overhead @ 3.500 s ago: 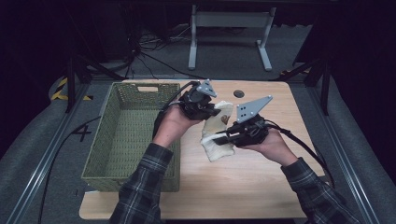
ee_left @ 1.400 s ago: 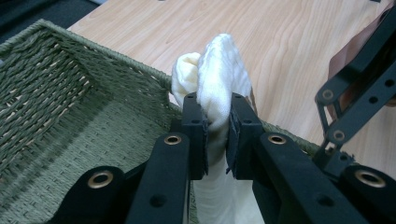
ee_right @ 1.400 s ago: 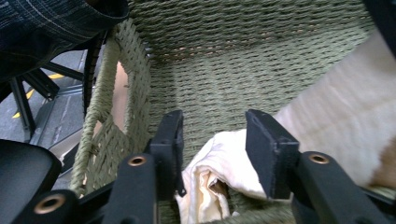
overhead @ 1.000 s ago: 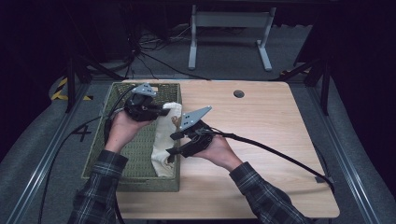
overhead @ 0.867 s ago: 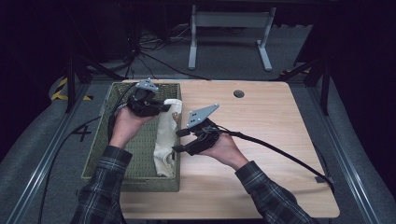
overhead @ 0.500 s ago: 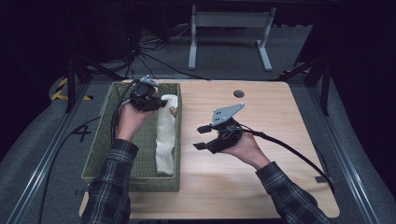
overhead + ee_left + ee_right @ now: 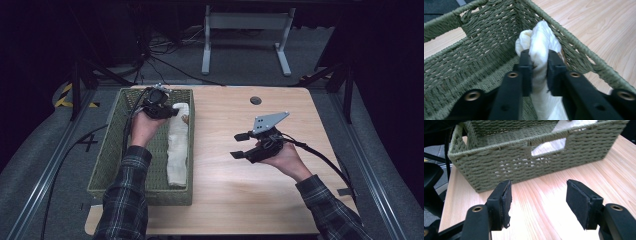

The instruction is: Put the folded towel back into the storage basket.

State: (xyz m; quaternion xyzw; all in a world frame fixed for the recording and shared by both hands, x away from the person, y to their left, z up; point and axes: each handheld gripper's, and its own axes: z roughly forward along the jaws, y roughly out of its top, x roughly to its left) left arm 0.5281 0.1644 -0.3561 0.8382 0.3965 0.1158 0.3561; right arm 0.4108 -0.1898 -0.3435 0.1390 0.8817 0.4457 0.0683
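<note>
White cloth [image 7: 178, 145] lying in basket [image 7: 112, 155], along 3 o'clock wall. Left gripper [image 7: 539, 62] pinching its 12 o'clock end, jaws just easing. Right gripper [image 7: 241, 145] spread, empty, over table [image 7: 230, 200].

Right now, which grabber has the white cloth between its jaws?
The left gripper, over the green basket, with the white cloth between its jaws. The right gripper hovers open above the table.

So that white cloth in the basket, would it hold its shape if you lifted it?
Probably not. The white cloth bunches and creases between the left tongs, so it looks soft and floppy. It lies limp along the basket wall, likely light. It seems unlikely to slip or roll.
</note>
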